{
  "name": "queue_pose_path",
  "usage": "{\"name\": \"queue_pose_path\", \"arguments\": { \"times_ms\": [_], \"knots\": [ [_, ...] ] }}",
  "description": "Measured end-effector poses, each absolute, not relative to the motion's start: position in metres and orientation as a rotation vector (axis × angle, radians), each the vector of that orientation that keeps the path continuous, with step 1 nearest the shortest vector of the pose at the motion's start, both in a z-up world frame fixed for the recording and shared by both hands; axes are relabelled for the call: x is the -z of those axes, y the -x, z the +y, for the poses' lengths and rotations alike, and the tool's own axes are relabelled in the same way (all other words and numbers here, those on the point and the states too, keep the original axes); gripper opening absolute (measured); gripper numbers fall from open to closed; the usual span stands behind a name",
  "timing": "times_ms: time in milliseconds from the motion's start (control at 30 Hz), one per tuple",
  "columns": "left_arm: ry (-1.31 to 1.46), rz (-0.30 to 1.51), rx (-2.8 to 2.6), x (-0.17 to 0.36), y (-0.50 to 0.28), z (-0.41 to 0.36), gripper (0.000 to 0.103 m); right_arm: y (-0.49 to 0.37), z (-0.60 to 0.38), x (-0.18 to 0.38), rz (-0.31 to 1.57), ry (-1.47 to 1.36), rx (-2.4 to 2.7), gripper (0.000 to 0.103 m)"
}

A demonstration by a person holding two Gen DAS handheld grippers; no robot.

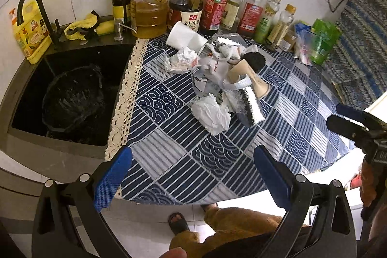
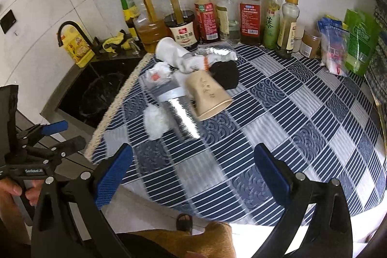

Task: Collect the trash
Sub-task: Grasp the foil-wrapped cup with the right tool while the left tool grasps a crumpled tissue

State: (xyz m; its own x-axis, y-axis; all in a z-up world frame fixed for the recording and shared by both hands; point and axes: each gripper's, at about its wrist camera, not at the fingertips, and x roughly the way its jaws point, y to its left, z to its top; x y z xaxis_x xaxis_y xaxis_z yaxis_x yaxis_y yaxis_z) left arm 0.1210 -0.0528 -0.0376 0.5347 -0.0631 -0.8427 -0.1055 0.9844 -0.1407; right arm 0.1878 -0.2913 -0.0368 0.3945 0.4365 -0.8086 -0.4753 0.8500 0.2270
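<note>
Left gripper [image 1: 192,175]: fingers released, empty, over the near edge of the worktop [image 1: 217,161]; right gripper [image 2: 193,175]: fingers likewise spread, empty; trash heap at 12 o'clock from both, mid-worktop: white cup [image 1: 185,36] on its side, beige cup [image 2: 208,94] tipped, foil sleeve [image 1: 249,105], crumpled tissue [image 1: 211,114], black wad [image 2: 223,75]; lined bin [image 1: 72,98] in the sink [image 1: 26,98] at 10 o'clock; bottles [image 1: 215,6] along the wall.

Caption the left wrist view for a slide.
Open left gripper faces trash pile on patterned tablecloth, beside bag-lined sink.
</note>
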Motion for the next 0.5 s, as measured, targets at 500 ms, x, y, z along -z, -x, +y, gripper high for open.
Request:
{"name": "queue_pose_path", "arguments": {
  "times_ms": [500],
  "knots": [
    [0.315, 1.141, -0.239, 0.112, -0.148, -0.058, 0.097, -0.262, -0.228, 0.117, 1.176, 0.211, -0.895, 0.078]
  ]
}}
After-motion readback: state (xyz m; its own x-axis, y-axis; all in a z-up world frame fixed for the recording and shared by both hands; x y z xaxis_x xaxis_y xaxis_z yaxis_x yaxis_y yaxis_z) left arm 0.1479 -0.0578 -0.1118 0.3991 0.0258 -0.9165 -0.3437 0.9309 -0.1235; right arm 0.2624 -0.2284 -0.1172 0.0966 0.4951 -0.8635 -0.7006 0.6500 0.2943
